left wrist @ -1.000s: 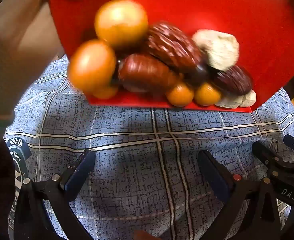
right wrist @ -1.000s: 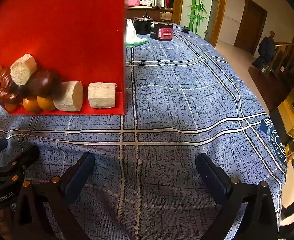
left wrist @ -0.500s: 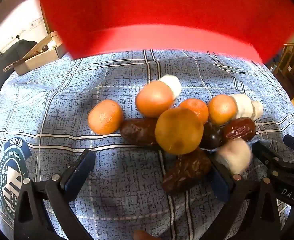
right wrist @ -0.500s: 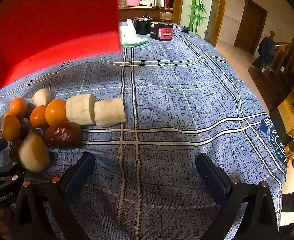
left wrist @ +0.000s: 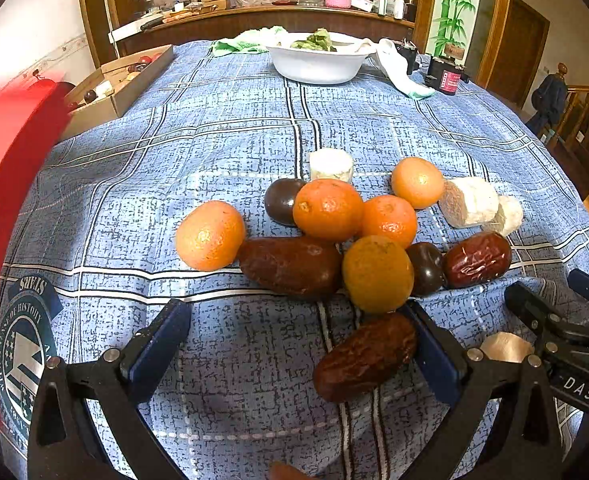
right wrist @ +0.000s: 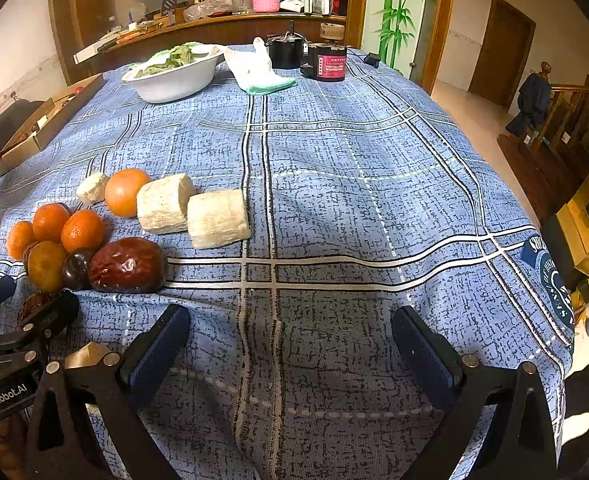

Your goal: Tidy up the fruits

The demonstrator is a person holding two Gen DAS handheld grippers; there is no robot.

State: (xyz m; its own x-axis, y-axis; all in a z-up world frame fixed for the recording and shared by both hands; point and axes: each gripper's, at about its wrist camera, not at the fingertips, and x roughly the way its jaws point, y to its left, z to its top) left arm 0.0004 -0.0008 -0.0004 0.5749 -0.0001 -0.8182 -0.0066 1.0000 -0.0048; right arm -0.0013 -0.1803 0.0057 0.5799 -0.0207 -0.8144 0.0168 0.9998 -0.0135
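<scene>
Nearest the left wrist camera, the left gripper (left wrist: 300, 344) stands with its blue-padded fingers spread wide above the blue checked tablecloth (left wrist: 230, 132), gripping nothing. A wrinkled brown date (left wrist: 364, 358) lies just inside its right-hand finger and appears to touch the pad. At lower right, the neighbouring tool carries the letters "DAS"; at lower left, a round printed emblem (left wrist: 22, 344) on the cloth reads "STARS" and "HISTORY" in part. The right gripper (right wrist: 290, 344) is likewise spread wide and empty, over bare cloth; the tool beside it is marked "GenRobot.AI", and a second emblem (right wrist: 550, 280) at the cloth's right edge shows letters too cut off to read.

Just beyond the left gripper, the fruits lie loose in one cluster on the cloth: a yellowish orange (left wrist: 377, 274), a large smooth date (left wrist: 290, 266), a small dark fruit (left wrist: 426, 268) and a glossy red date (left wrist: 477, 258), then three touching oranges (left wrist: 328, 210) with a lone orange (left wrist: 210, 236) set apart on the left. Pale white chunks (left wrist: 468, 202) flank the cluster's far side. A blurred red object (left wrist: 2, 200) fills the left edge.

Farther back stand a cardboard box (left wrist: 118, 88), a white bowl (left wrist: 320, 66) holding greens, a white cloth (left wrist: 398, 68) and a black canister (right wrist: 326, 62) whose red label is unreadable.
</scene>
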